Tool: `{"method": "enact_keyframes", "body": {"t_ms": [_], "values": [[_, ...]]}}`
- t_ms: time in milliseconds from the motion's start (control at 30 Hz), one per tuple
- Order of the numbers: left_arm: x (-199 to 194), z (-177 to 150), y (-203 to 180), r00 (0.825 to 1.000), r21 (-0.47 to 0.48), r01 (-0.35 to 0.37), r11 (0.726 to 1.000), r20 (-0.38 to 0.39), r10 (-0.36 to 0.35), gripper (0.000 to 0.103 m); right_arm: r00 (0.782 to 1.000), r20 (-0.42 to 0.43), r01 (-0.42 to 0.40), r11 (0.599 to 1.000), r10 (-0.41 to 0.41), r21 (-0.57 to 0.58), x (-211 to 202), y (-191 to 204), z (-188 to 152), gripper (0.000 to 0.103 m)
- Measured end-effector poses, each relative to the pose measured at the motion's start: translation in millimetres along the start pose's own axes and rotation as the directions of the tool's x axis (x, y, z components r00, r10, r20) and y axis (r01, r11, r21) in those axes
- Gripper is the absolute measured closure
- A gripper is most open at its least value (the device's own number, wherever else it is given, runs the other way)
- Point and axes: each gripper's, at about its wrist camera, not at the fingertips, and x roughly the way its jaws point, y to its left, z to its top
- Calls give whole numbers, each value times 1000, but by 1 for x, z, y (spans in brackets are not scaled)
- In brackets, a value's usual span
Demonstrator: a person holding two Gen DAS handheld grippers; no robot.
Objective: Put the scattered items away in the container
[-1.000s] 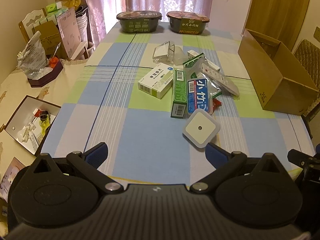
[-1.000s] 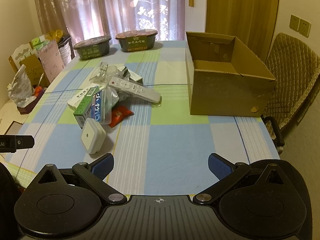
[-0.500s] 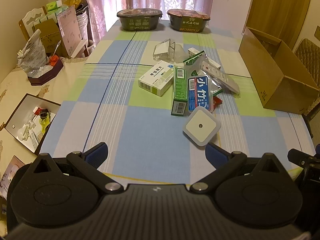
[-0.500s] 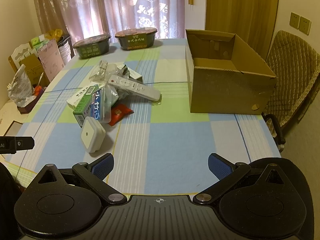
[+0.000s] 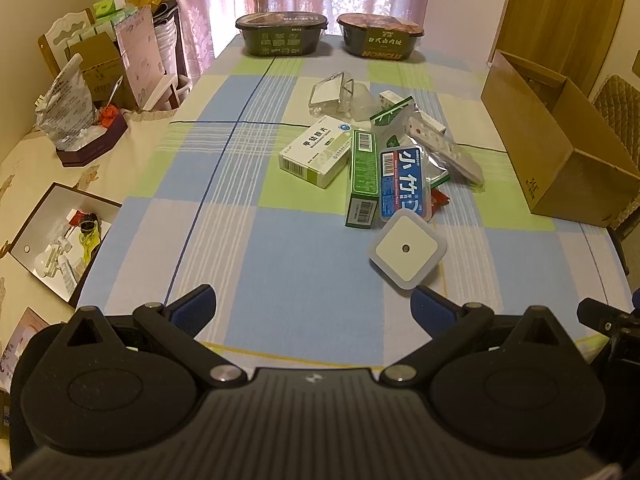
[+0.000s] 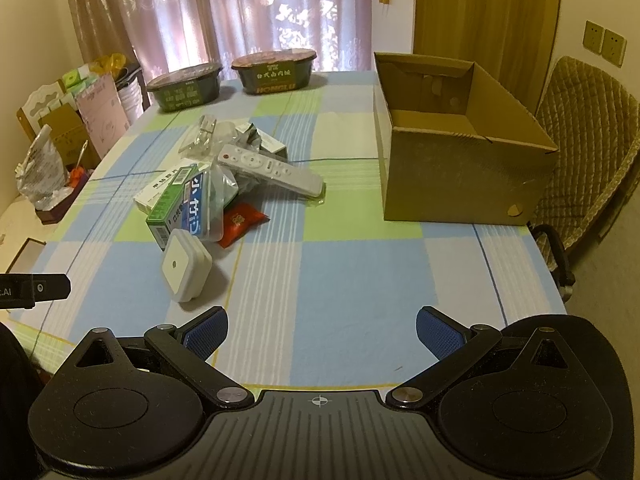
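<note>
L gripper (image 5: 314, 306) and R gripper (image 6: 322, 330): jaws apart, nothing held. Items incl. plug (image 5: 407, 249), remote (image 6: 270, 169) piled mid-table (image 6: 352, 280). Box (image 6: 460, 176) on table's right side, well apart from pile.

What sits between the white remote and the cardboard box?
Nothing: in the right wrist view only bare checked tablecloth separates the white remote from the open cardboard box. Left wrist view agrees.

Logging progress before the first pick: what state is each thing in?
cardboard box: open, looks empty
left gripper: open, empty
right gripper: open, empty
white square plug: on table, apart from the pile
remote: atop the pile
noodle bowls: lidded
</note>
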Motion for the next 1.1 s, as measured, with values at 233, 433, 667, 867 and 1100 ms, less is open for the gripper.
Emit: {"method": "enact_keyframes", "body": {"t_ms": [233,433,667,867,1100], "values": [[5,-2,2,1000,-8,-3,1000,-16,3,1,1000,-14,-21,1000,21,8,2,0,4,0],[9,-2,5,1000,-9,-2,1000,-27,2,1,997,-9,-76,997,76,-11,6,6,14,0],[16,3,8,1000,33,12,999,-19,-12,1,991,-27,-134,976,132,-172,24,29,22,0],[27,18,14,999,89,51,995,-7,-51,1,980,-90,-191,964,177,-185,49,39,25,0],[42,46,29,997,147,73,986,-8,-73,1,984,-81,-179,875,160,-450,68,87,20,0]]}}
